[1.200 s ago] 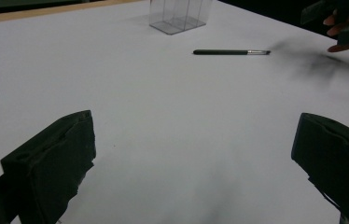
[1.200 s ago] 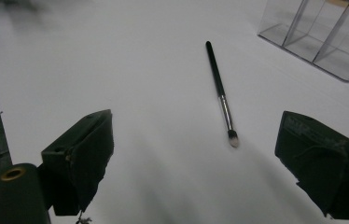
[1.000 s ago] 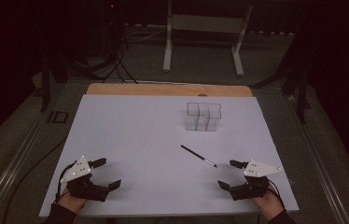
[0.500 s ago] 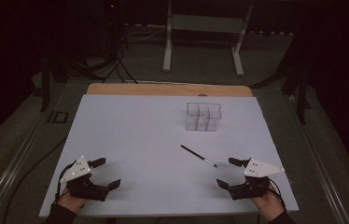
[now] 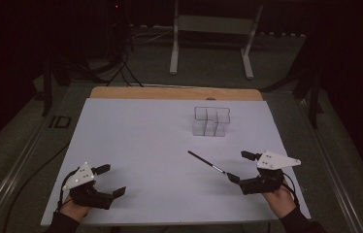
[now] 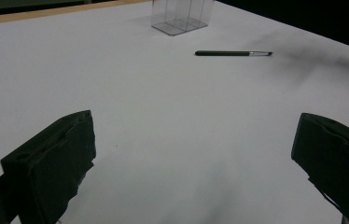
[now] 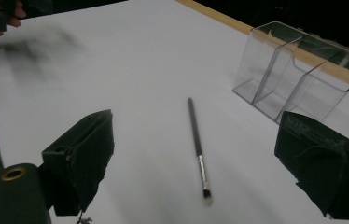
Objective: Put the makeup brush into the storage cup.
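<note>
In the high view, a thin dark brush [image 5: 206, 161] is seen lying flat on the white bench [image 5: 136, 145], its long axis running on a diagonal from the middle of the sheet down toward the right tool [image 5: 242, 167], whose jaws are spread apart with nothing between them; the brush's near, lighter tip is just beside the tool's lower jaw, so the right hand [image 5: 279, 199] is judged much the nearer. The left tool [image 5: 113, 180] is held well apart from the brush at the near left corner, its jaws likewise parted and empty. A clear divided holder [image 5: 211, 121] stands upright beyond the brush, toward the far edge. In the left gripper view, the brush [image 6: 232, 53] is seen far off across bare bench, lying crosswise to the line of sight, with the clear holder [image 6: 180, 17] farther still and the two black jaws wide apart. In the right gripper view, the brush [image 7: 197, 147] lies between the open jaws and ahead of them, its bristle end nearest and its handle pointing away, so its axis is roughly in line with the tool's reach; a grip across the shaft is judged to need little turning. The holder [image 7: 298, 74] stands just beyond to the right.
</note>
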Demonstrator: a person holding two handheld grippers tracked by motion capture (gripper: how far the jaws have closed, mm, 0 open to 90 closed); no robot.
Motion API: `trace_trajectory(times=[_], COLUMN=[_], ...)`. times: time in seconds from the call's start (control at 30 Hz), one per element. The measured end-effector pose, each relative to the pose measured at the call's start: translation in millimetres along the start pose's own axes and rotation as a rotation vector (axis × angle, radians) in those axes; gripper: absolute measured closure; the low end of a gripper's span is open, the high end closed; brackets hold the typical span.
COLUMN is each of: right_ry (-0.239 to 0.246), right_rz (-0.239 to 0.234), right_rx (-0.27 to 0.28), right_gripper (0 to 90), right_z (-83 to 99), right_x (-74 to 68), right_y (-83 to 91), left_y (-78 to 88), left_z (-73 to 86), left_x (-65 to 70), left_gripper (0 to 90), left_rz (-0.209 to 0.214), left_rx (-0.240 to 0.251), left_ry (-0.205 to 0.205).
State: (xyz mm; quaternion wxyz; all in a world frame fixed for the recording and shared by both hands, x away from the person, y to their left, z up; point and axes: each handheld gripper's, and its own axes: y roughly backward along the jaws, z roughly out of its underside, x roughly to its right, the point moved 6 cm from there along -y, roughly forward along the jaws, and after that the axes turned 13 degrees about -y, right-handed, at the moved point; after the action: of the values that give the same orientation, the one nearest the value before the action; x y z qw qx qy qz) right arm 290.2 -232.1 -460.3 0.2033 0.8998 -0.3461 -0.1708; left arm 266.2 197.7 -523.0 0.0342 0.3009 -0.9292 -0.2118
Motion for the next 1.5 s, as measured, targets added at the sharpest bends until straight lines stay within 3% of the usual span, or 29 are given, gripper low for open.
trace_trajectory(times=[0.3, 0.4, 0.6, 0.8, 0.97, 1.27, 1.5], right_ry=[-0.011, -0.011, -0.013, -0.039, -0.051, -0.065, -0.050], right_rz=[-0.016, 0.018, -0.013, -0.003, 0.037, 0.013, 0.030], right_rx=[-0.052, -0.059, -0.094, -0.172, -0.233, -0.304, -0.385], right_gripper=[11.3, 10.7, 10.2, 10.6, 14.0, 14.1, 15.9], right_z=[-13.3, -18.4, -21.7, -17.3, -11.0, -4.3, 2.2], right_x=[10.6, 14.8, 17.7, 25.2, 33.0, 34.2, 35.5], right_y=[-15.3, -23.6, -37.2, -52.7, -63.9, -76.0, -83.7], left_y=[-0.1, 0.0, -0.2, 0.2, 0.3, 0.0, 0.0], left_z=[-0.2, -0.5, -0.4, -0.5, -0.6, -0.4, -0.4], left_x=[0.2, 0.3, 0.6, 0.1, 0.4, 0.5, 0.4], left_gripper=[1.0, 1.0, 1.0, 1.0, 1.0, 1.0, 1.0], left_rz=[-0.003, -0.004, 0.001, -0.001, 0.001, 0.004, 0.005], left_rx=[0.001, 0.003, 0.002, 0.006, 0.007, 0.004, 0.005], left_ry=[-0.007, -0.009, -0.005, 0.001, 0.000, 0.001, 0.003])
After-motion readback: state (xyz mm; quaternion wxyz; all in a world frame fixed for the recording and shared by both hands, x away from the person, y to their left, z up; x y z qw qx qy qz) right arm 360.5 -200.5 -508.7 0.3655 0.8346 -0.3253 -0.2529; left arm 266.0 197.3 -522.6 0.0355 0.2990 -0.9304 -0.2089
